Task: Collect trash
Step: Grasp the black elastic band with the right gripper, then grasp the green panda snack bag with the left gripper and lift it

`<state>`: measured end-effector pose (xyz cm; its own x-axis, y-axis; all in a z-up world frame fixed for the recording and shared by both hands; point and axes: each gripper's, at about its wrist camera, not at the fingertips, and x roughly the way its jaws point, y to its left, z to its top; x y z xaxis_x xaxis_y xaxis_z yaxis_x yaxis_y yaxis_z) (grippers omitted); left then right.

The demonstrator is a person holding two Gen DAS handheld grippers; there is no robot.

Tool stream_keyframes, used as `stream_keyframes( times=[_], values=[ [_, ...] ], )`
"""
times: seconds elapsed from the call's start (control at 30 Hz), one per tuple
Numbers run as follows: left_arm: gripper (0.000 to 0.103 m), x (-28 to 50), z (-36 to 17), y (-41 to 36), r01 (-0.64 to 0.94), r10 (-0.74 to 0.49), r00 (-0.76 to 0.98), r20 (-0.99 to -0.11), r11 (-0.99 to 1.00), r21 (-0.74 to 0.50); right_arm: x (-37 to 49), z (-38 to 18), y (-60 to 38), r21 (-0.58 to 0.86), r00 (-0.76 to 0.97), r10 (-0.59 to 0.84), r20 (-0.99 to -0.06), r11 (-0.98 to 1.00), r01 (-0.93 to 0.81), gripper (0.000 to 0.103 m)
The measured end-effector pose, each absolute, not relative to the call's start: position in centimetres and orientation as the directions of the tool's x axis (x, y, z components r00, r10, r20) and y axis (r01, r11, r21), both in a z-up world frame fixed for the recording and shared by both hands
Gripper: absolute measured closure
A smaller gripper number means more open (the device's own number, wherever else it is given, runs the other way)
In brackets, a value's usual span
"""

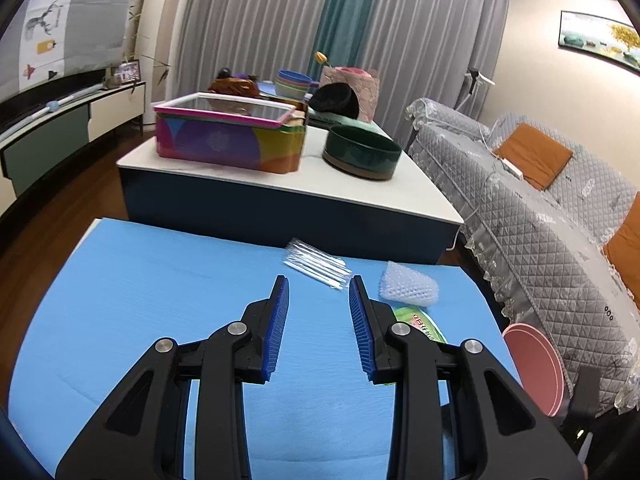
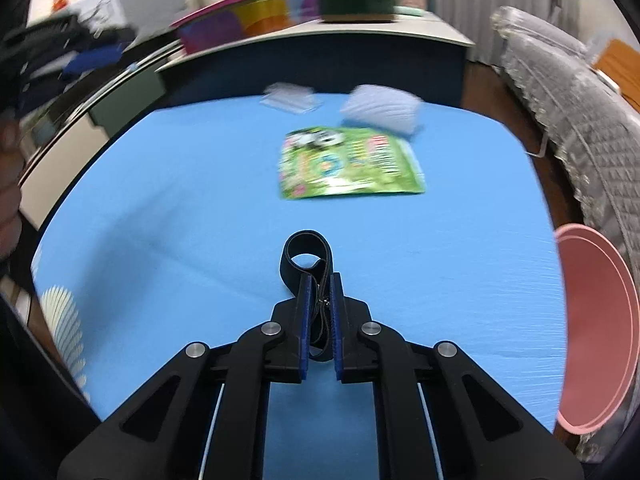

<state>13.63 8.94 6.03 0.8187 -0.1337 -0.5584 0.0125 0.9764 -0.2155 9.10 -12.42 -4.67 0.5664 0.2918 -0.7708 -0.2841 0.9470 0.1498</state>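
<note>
Right gripper (image 2: 319, 280) pinches looped black strap (image 2: 306, 258); left gripper (image 1: 319, 286) spread.

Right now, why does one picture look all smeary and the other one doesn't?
Right wrist view: the green snack bag and the shelves behind are streaked with motion blur, while the right gripper and its black strap look sharp. Left wrist view: mostly crisp, though the curtains bend from the fisheye lens.

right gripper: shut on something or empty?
Shut on a black strap: right gripper pads pinch its ends, the loop sticking out above the blue table.
</note>
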Motion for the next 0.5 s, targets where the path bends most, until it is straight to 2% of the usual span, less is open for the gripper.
stream_keyframes(
  times=[0.23, 0.5],
  values=[
    [0.072, 16.2, 4.3, 5.5, 0.055, -0.149, 0.795, -0.588, 0.983, -0.175, 10.5, -4.8, -16.4, 0.169, 0.593, 0.224, -0.773, 0.974, -0.149, 0.094],
    [0.072, 18.8, 0.5, 2.8, 0.086, -0.177, 0.736, -0.653, 0.982, -0.169, 11.4, -5.6, -19.0, 0.2, 0.578, 0.211, -0.788, 0.976, -0.083, 0.094]
  ],
)
